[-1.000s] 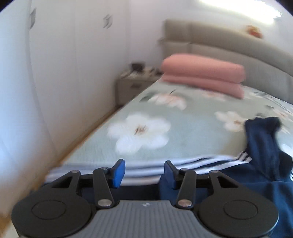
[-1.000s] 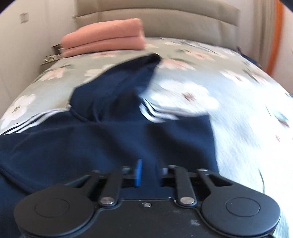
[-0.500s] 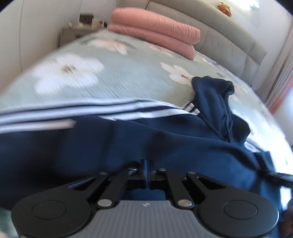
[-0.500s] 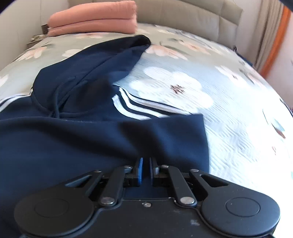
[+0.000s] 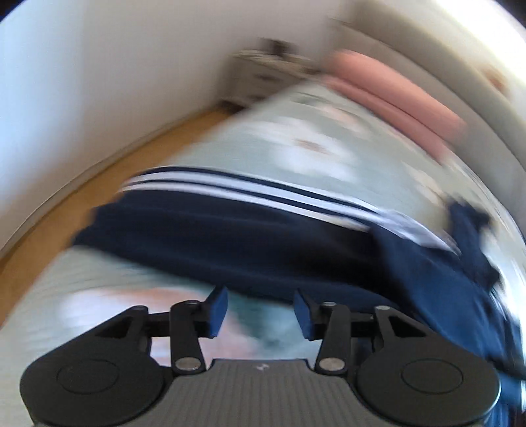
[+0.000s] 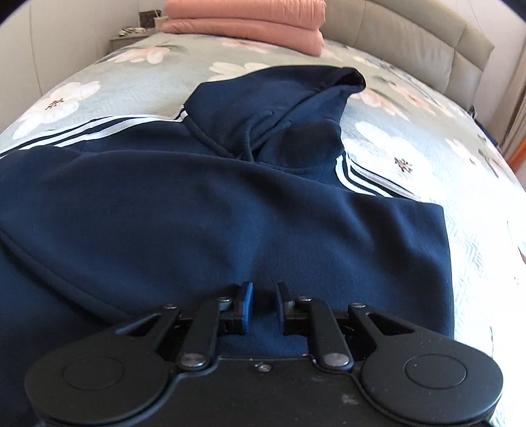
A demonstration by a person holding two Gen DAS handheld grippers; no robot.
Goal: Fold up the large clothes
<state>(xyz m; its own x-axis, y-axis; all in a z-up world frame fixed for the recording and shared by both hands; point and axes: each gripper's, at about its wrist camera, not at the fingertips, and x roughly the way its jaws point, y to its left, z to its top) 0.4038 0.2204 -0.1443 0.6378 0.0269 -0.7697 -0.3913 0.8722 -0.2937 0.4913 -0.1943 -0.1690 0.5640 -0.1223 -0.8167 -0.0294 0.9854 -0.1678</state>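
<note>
We had the navy hoodie (image 6: 230, 210) spread across the bed (image 6: 427, 154), hood toward the headboard end, striped sleeve out to the left edge. Our left tool (image 5: 259, 308) was opening up wide over bare bedspread — nothing between its pads. The right tool (image 6: 263, 303) sat low over the hoodie's near part, also opening, small gap — pads not pressing the cloth.

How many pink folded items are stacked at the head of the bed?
2: one pink folded item on top, the other directly beneath it, by the headboard. More may be hidden behind.
</note>
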